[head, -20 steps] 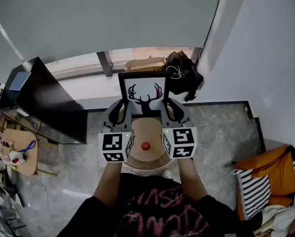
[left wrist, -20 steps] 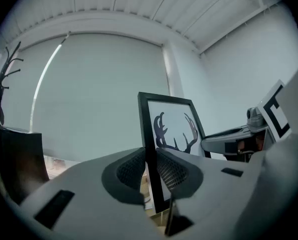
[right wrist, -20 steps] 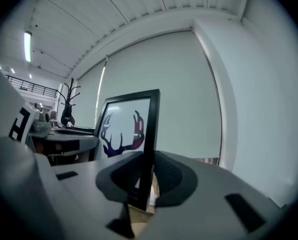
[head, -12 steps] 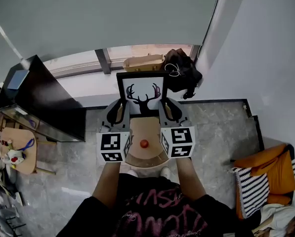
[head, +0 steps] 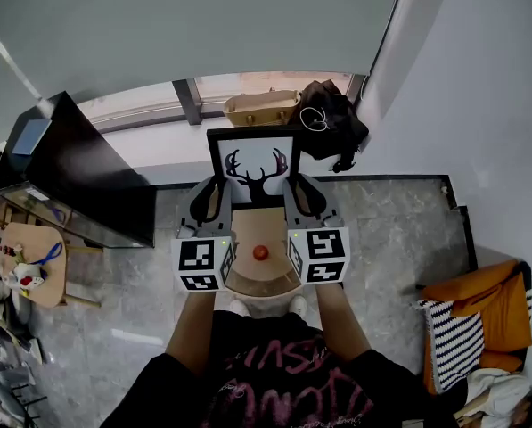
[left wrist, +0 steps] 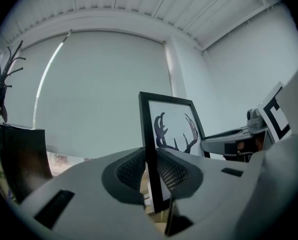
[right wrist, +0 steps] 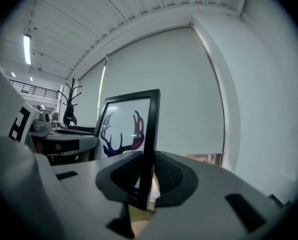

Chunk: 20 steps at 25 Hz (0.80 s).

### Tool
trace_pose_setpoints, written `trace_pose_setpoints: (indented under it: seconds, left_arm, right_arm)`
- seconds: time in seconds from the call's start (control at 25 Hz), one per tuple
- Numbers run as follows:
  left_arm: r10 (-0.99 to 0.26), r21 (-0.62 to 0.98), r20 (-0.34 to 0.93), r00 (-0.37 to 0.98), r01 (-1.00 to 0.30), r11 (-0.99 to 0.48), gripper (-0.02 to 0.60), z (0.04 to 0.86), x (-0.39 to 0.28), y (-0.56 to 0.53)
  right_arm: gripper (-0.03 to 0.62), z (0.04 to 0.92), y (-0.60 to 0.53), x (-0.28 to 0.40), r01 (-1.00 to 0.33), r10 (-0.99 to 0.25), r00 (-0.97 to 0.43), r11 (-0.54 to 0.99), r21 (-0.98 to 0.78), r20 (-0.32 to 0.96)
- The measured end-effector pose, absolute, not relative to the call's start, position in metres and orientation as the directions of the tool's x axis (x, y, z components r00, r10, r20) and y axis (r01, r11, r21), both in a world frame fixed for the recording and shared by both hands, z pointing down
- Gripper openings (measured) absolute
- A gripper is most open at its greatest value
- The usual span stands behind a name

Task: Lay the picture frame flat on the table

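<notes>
Between left gripper and right gripper, clamped — upright picture frame (antler print).

light: even, soft daylight | shadows: faint | distortion: strong fisheye, dark corners | near parts: blurred

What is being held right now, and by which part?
The picture frame, standing upright: the left gripper is shut on its left side bar, and the right gripper on its right side bar.
</notes>
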<state>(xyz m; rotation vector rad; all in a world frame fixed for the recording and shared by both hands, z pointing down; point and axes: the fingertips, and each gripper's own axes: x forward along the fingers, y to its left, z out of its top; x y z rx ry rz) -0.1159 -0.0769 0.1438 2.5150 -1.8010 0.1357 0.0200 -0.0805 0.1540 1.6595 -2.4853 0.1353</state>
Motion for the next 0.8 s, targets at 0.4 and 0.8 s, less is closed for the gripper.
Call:
trace_pose_setpoints:
  seconds: [0.4,0.8]
  left_arm:
    - [-0.942,-0.014,0.135,0.308,-0.95,-0.313,0.074,0.163,-0.114,-0.078]
    - [-0.936,-0.001,0.199,0.292,-0.955,-0.298,0.074,0.193,-0.111,-0.073]
  right_arm:
    - [0.084,0.175,-0.083,0.022,-0.917,-0.895,-0.391,0.399,-0.006,0.214]
    - [0.083,0.205,-0.081,0.024,-0.909,-0.872,-0.408,0.416,-0.029,0.27]
